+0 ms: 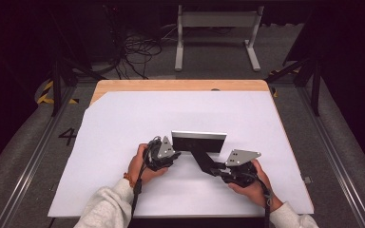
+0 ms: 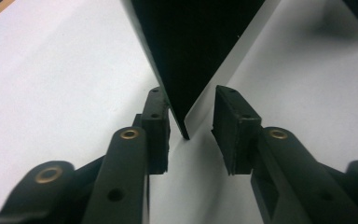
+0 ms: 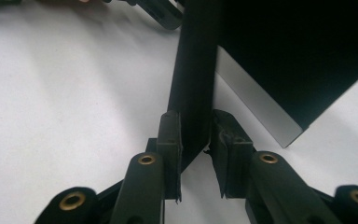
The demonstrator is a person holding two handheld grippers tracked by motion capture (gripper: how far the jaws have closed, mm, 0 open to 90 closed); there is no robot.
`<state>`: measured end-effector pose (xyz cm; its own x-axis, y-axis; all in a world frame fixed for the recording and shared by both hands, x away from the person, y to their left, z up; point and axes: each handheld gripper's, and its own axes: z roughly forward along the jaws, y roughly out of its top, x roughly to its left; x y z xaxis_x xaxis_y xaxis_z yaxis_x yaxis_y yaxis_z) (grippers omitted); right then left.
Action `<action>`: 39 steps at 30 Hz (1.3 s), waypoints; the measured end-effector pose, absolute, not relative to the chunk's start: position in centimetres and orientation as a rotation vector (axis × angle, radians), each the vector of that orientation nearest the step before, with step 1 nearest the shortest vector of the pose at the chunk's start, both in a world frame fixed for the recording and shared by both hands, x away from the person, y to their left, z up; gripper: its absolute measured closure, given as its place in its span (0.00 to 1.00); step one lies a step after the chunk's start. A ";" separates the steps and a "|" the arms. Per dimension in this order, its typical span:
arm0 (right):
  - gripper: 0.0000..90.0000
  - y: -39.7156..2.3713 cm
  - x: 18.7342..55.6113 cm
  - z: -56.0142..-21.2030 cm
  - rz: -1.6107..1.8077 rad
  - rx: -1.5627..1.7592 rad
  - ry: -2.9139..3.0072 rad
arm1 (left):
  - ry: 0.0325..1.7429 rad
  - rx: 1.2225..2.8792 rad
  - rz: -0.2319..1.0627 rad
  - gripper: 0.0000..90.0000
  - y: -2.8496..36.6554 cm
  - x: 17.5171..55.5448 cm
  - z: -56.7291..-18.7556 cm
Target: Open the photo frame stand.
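A flat black panel with a silver edge [image 1: 198, 141] stands upright mid-table, like a picture frame seen from behind. A black leg [image 1: 202, 159] runs from its back toward me. My left gripper [image 1: 176, 153] sits at the panel's lower left corner. In the left gripper view the jaws [image 2: 191, 126] stand open, with the black corner [image 2: 186, 60] between them, close against the left pad [image 2: 157, 130]. My right gripper [image 1: 215, 169] is shut on the leg [image 3: 195, 79] near its free end, pads [image 3: 170, 140] pressed on both sides. The panel [image 3: 303, 51] rises behind it.
A white sheet [image 1: 123, 118] covers the wooden table [image 1: 171, 85], with wide bare room left, right and behind the panel. Beyond the table's far edge a grey metal stand [image 1: 216, 19] and loose cables [image 1: 138, 47] lie on the dark floor.
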<state>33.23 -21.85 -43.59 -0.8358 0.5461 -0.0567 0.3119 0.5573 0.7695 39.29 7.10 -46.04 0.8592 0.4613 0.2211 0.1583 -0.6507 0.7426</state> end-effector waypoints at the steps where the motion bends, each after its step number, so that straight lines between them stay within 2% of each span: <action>1: 0.83 -21.9 33.2 -43.5 1.158 0.714 2.504 | 0.444 2.262 0.501 0.77 7.1 39.2 -46.0; 5: 0.90 -22.0 33.2 -43.5 1.168 0.723 2.506 | 0.433 2.273 0.482 0.80 7.1 39.1 -45.8; 27: 0.94 -22.1 33.6 -43.6 1.171 0.760 2.540 | 0.450 2.320 0.533 0.82 6.8 38.9 -46.1; 34: 0.94 -22.2 33.7 -43.6 1.173 0.760 2.549 | 0.452 2.313 0.529 0.82 6.7 39.0 -46.2; 39: 0.89 -22.0 33.5 -43.3 1.139 0.716 2.536 | 0.455 2.306 0.519 0.83 6.9 39.1 -46.1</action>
<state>33.52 -21.99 -43.33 -0.8411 0.5392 -0.0423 0.3266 0.5687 0.7549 39.08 6.92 -46.14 0.8567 0.4602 0.2331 0.1713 -0.6801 0.7128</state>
